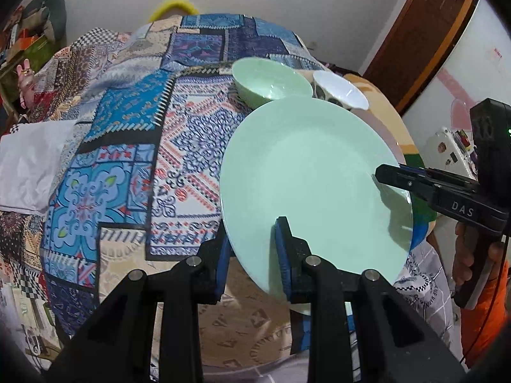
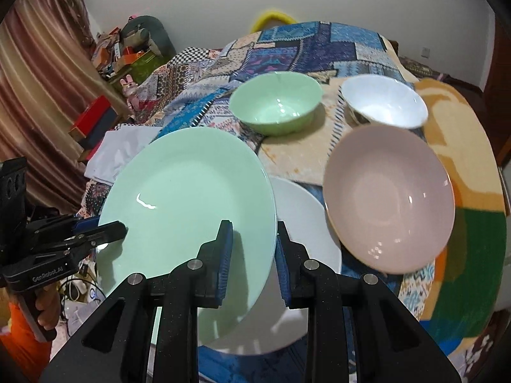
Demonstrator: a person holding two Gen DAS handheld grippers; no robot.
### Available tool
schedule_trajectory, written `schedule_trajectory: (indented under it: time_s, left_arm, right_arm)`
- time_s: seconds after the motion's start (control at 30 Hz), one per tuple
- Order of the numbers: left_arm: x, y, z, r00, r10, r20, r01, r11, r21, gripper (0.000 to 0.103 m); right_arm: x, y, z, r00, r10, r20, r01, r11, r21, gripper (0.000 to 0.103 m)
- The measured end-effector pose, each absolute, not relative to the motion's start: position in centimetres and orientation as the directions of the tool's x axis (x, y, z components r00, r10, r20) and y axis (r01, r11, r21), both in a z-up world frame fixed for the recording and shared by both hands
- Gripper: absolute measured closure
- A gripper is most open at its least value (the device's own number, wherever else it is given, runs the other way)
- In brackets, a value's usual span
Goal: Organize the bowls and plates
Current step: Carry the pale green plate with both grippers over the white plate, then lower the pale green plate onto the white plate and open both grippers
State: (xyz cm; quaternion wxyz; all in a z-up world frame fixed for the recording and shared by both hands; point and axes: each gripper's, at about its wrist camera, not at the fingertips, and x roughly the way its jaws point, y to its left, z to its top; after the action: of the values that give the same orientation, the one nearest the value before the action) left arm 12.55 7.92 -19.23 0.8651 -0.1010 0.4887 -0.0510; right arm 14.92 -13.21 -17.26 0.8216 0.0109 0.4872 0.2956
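A mint green plate [image 1: 306, 178] [image 2: 188, 204] is held tilted above the table by both grippers. My left gripper [image 1: 252, 252] is shut on its near rim; it shows at the left of the right wrist view [image 2: 105, 233]. My right gripper [image 2: 252, 249] is shut on the opposite rim; it shows at the right of the left wrist view [image 1: 392, 175]. A white plate [image 2: 303, 220] lies under the green plate. A pink plate [image 2: 389, 198] lies to the right. A green bowl [image 2: 274, 108] [image 1: 271, 83] and a white bowl [image 2: 383, 102] [image 1: 338, 92] stand behind.
The table is covered by a patchwork cloth [image 1: 127, 146] [image 2: 319, 48]. A white folded paper [image 1: 28, 162] [image 2: 118, 153] lies at its left edge. A cluttered shelf [image 2: 121, 54] and curtain [image 2: 38, 73] stand far left; a door [image 1: 421, 35] is at the right.
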Motion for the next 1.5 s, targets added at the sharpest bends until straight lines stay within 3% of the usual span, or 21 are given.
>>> schedule_trajectory:
  time_s: [0.63,1.5]
  left_arm:
    - [15.2,5.8,-24.0,0.406,-0.184,-0.895,-0.014,0.978,-0.207,0.077]
    - [16.9,4.8,-25.5,0.385,-0.133,-0.913,0.001,0.990,-0.144,0.073]
  right_arm:
    - [14.9,-16.0,-21.8,0.280,0.509,-0.814,-0.382,0.837,0.392,0.079]
    - [14.5,-18.1,-21.3,0.300,0.521,-0.799,-0.341,0.841,0.420,0.077]
